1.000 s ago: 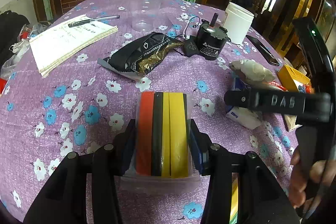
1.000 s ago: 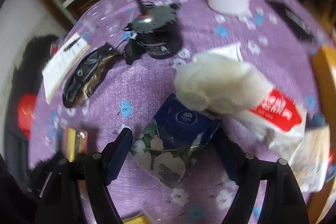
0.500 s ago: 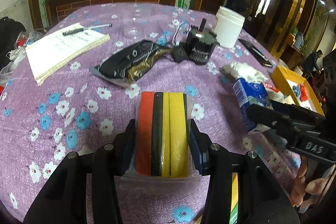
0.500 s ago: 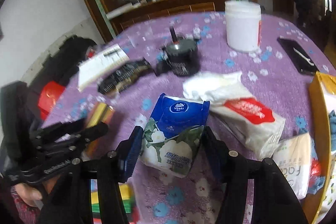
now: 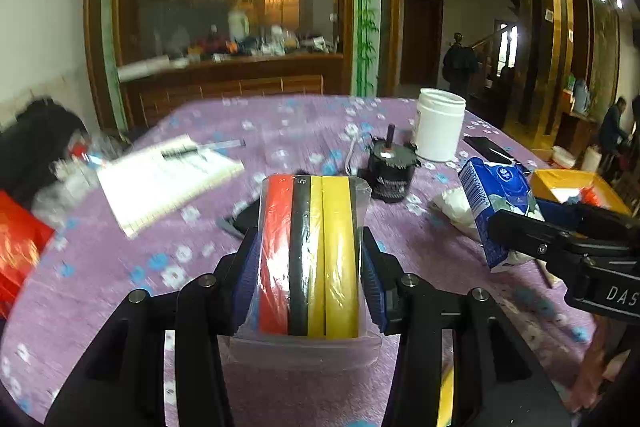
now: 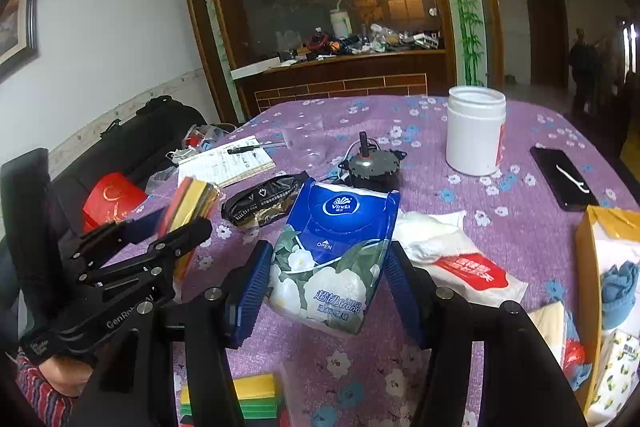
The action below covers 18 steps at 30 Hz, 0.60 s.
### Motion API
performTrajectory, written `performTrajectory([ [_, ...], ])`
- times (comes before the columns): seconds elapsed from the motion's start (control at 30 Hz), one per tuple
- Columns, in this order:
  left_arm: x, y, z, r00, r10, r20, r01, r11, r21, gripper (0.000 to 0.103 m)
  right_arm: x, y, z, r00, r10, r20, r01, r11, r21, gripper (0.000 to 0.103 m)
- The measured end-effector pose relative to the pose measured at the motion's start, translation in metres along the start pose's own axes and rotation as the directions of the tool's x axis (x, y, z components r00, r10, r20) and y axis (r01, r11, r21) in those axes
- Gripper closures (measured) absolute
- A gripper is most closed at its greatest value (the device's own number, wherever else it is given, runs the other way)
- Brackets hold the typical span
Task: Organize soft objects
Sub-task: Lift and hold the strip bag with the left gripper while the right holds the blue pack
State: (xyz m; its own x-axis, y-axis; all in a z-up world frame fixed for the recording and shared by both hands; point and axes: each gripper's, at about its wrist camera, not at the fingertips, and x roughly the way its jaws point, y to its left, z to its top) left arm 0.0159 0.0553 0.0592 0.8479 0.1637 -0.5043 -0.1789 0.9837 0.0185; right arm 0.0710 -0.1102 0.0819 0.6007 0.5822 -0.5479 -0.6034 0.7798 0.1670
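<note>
Both packs now hang lifted off the desk [image 6: 520, 227]: left tool [image 5: 310, 267] clamps the sponge pack [image 5: 310, 247], right tool [image 6: 328, 283] the Vinda tissue pack [image 6: 332, 251], probably bound for the yellow box [image 6: 588, 267].

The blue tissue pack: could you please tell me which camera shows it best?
The right wrist view: the tissue pack fills the centre, front label readable, between the right gripper fingers. The left wrist view shows only its side at the right edge.

Tissue pack [image 6: 334, 255]: "Vinda" logo, "OPEN" with arrow, "Ultra Strong", and Chinese characters.
Left tool [image 6: 176, 219]: "GenRob…" on its body, partly hidden.
Right tool [image 5: 520, 227]: "DAS", cut off at the frame edge.
</note>
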Motion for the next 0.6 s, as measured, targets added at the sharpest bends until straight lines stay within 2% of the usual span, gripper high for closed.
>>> performTrajectory([
  [0.17, -0.010, -0.014, 0.000, 0.993, 0.074, 0.090, -0.082, 0.993, 0.087, 0.058, -0.003, 0.005, 0.000, 1.000, 0.006, 0.022, -0.006, 1.000, -0.024, 0.044],
  [0.6, -0.007, -0.020, -0.003, 0.989, 0.112, 0.100, -0.125, 0.982, 0.142, 0.058, -0.007, 0.006, 0.000, 0.999, 0.007, 0.032, -0.006, 1.000, -0.029, 0.044],
])
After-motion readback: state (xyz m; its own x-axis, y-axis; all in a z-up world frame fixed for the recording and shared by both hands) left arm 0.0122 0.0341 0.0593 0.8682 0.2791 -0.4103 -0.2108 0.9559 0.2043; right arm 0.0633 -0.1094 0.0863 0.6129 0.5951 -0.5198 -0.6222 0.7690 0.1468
